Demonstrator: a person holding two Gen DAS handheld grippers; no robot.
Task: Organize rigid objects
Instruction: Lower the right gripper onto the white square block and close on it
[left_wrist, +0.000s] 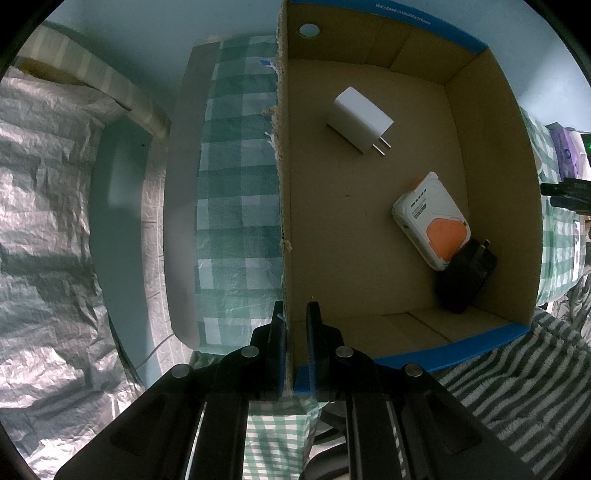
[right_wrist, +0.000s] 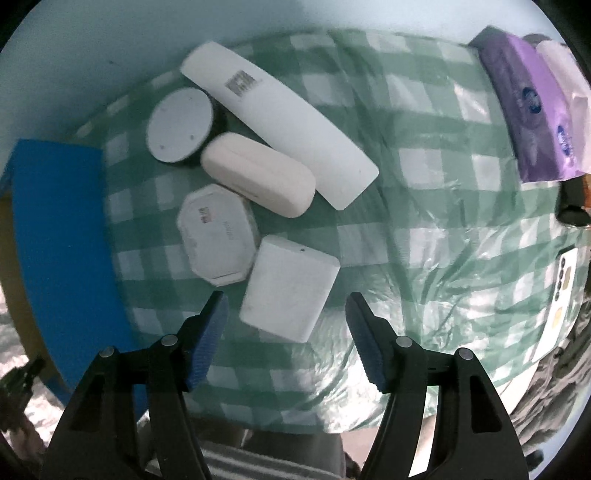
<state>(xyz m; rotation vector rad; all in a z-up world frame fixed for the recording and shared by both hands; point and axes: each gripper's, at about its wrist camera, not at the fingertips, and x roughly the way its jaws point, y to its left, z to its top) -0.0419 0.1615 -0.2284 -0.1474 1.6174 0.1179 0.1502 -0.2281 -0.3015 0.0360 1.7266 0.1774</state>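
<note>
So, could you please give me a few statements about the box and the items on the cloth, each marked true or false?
1. The left gripper is clamped on the cardboard box wall. True.
2. The box is empty. False: a white charger, an orange-and-white power bank and a black adapter lie inside.
3. The right gripper holds the white square block. False: its jaws stand open around the block's near end.
4. Five white items lie on the checked cloth. True.

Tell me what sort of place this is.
Probably a home, at a small table: a green checked tablecloth, purple tissue packs and a cardboard box holding chargers.
</note>
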